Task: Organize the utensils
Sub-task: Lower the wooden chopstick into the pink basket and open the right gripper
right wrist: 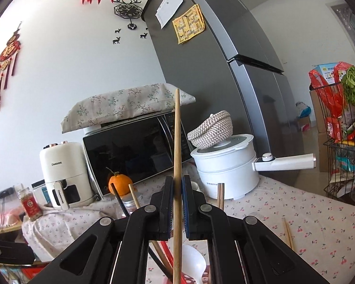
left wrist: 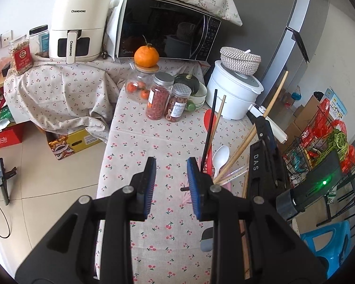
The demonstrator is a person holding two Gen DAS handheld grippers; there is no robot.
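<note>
Near the right edge of the cherry-print surface (left wrist: 153,146), my right claw (right wrist: 177,203) is clenched on a long wooden chopstick (right wrist: 177,142), which stands almost upright between the pads. Below it I see a white spoon (right wrist: 194,265) and a red utensil, gathered where the other utensils stand; I cannot make out the holder itself. My left claw (left wrist: 171,179) is released, with nothing between its blue pads, and it hangs over bare cloth just beside a black chopstick (left wrist: 209,132), a red spatula (left wrist: 209,120) and a white spoon (left wrist: 221,156).

The grip sits low on a long stick, so I judge it could swivel or slip if I tilt the claw. Lowering it into the crowded bundle could knock the standing utensils over. A loose chopstick pair (right wrist: 288,234) lies toward the right edge and could roll off if nudged. The white pot's handle (right wrist: 284,162) juts out close by, easy to clip.
</note>
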